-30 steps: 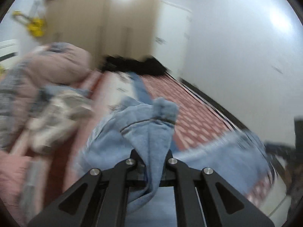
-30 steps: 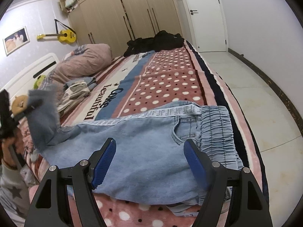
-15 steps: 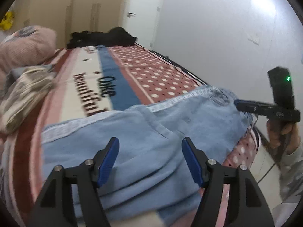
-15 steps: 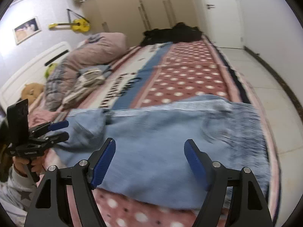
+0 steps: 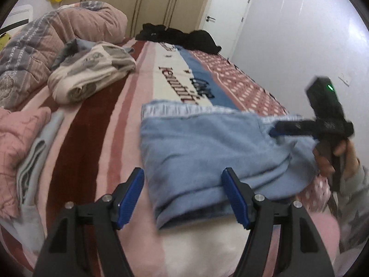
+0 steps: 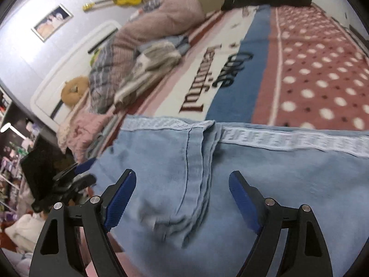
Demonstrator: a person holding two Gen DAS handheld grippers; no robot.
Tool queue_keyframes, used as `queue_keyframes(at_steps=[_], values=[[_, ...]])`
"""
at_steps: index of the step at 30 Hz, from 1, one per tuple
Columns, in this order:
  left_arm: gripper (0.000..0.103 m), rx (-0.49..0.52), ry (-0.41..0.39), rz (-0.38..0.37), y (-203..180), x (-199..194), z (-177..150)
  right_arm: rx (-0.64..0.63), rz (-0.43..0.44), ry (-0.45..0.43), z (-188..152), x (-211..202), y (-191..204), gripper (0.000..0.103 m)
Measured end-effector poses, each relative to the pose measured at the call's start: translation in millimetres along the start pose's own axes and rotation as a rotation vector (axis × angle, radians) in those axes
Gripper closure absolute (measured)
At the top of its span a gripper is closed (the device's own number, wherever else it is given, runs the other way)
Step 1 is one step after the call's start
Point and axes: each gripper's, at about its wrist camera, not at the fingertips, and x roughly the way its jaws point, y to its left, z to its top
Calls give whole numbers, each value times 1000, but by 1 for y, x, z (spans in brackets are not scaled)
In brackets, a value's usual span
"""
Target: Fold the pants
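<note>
Light blue denim pants (image 5: 207, 143) with a white side stripe lie folded over on the near edge of the bed. My left gripper (image 5: 183, 173) hangs open just above their left folded edge, with cloth under the right finger only and nothing pressed. My right gripper (image 6: 182, 175) hovers over the pants (image 6: 276, 173); its jaws are opening, and a leg hem (image 6: 198, 161) lies below the gap, untouched. The left wrist view has the right gripper (image 5: 275, 129) over the pants' right end, in a hand. In the right wrist view the left gripper (image 6: 88, 172) is at the pants' left edge.
The bed blanket (image 6: 322, 69) has polka dots and lettering. A pile of folded clothes (image 5: 92, 69) and a pink duvet (image 5: 34, 41) lie at the left. Black clothing (image 5: 180, 34) sits at the far end, before wardrobes and a white door (image 5: 226, 11).
My left gripper has let go of the pant leg and opened; the leg now lies folded over the rest. Both grippers have dropped closer to the pants, and the right one has swung left.
</note>
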Motion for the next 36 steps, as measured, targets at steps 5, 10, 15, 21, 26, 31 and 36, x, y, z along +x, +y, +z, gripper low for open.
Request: queue_keyframes(at_steps=[5, 10, 15, 21, 26, 31, 36], values=[[37, 17, 25, -35, 6, 3, -11, -26, -27, 7, 10, 24, 3, 29], [37, 48, 28, -57, 4, 1, -19, -95, -34, 40, 7, 34, 18, 88], [38, 75, 29, -15, 3, 3, -22, -109, -82, -59, 1, 16, 25, 92], [77, 82, 47, 39, -1, 4, -24, -109, -134, -169, 0, -14, 29, 94], [79, 108, 32, 54, -11, -2, -21, -76, -140, -198, 1, -38, 24, 94], [79, 105, 49, 55, -15, 0, -17, -35, -168, -122, -6, -37, 15, 94], [65, 111, 100, 74, -14, 7, -21, 42, -186, -52, -23, -22, -7, 72]])
